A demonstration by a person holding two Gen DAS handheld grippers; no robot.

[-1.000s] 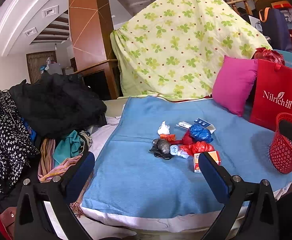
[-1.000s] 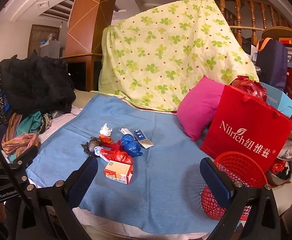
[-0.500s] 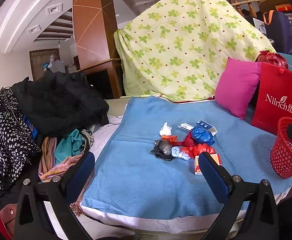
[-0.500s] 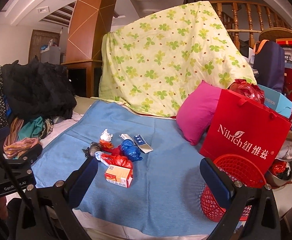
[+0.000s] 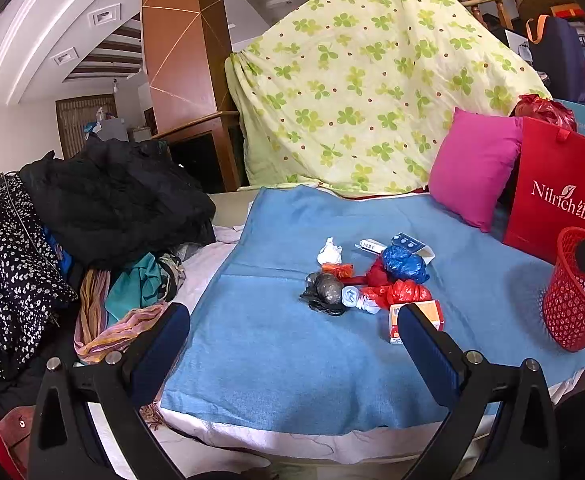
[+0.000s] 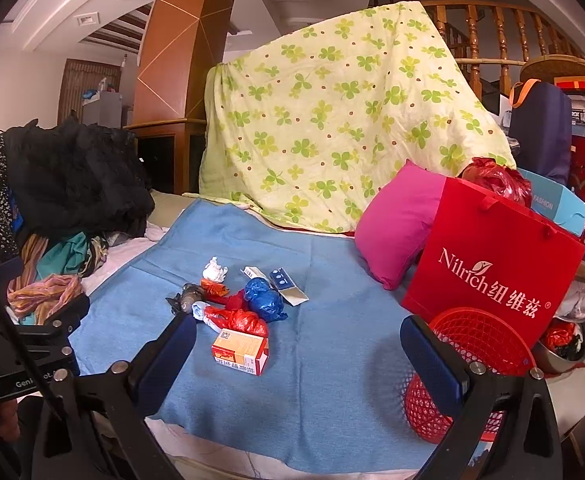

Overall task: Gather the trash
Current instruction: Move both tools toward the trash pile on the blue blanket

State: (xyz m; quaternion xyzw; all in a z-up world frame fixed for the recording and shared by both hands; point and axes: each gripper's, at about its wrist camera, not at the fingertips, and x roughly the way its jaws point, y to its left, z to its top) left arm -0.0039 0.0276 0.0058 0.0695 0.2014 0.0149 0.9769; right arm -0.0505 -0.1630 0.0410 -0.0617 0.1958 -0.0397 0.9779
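A heap of trash lies mid-way on the blue blanket (image 5: 276,352): a white tissue wad (image 5: 329,253), a grey-black bag (image 5: 324,290), a blue bag (image 5: 405,264), a red bag (image 5: 402,291), a flat carton (image 5: 412,245) and an orange box (image 6: 241,350). A red mesh basket (image 5: 576,308) stands at the blanket's right edge; it also shows in the right wrist view (image 6: 474,356). My left gripper (image 5: 292,332) is open and empty, short of the heap. My right gripper (image 6: 298,344) is open and empty, with the orange box between its fingers' lines, farther off.
A pile of dark and patterned clothes (image 5: 92,216) fills the left. A pink cushion (image 5: 472,168), a red paper bag (image 6: 492,264) and a clover-print sheet (image 5: 372,92) stand behind and right. The left gripper's body (image 6: 20,360) is at the right wrist view's lower left.
Both views have lifted and shifted slightly; the heap and basket sit a little lower and farther left in the frames. Both grippers stay open and nothing was picked up.
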